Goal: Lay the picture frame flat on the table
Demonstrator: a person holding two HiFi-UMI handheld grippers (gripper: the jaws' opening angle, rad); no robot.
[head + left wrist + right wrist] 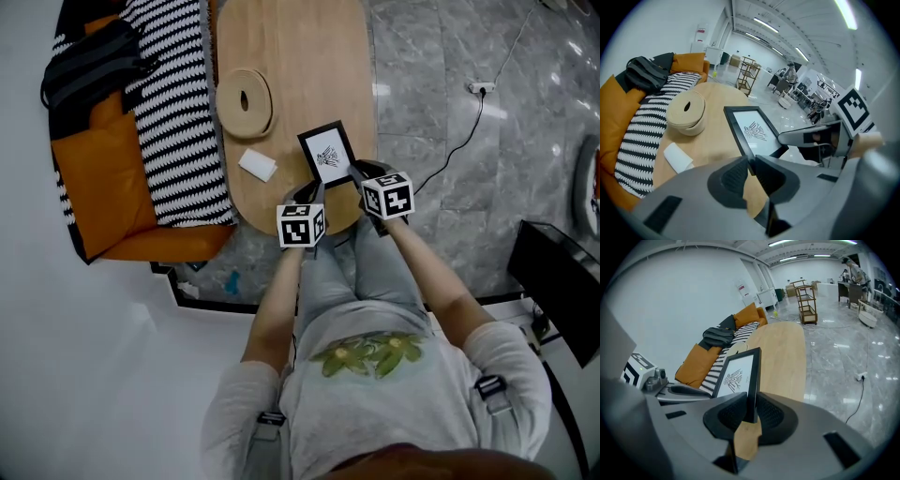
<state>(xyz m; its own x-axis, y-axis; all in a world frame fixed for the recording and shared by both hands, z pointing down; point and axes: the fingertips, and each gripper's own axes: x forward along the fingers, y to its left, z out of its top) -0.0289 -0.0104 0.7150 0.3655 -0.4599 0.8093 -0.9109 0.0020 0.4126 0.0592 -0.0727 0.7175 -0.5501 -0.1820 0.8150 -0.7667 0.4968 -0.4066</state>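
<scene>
2-point hold on black picture frame (327, 153), clamped by left gripper (750, 165) near-left and right gripper (751, 411) near-right. Seemingly tilted; next, lower flat onto wooden table (300, 56).

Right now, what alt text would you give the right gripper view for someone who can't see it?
The right gripper is shut on the edge of a black picture frame showing a dark drawing on white, at the near end of a long wooden table. An orange sofa with a striped throw sits left, grey tiled floor right.
</scene>
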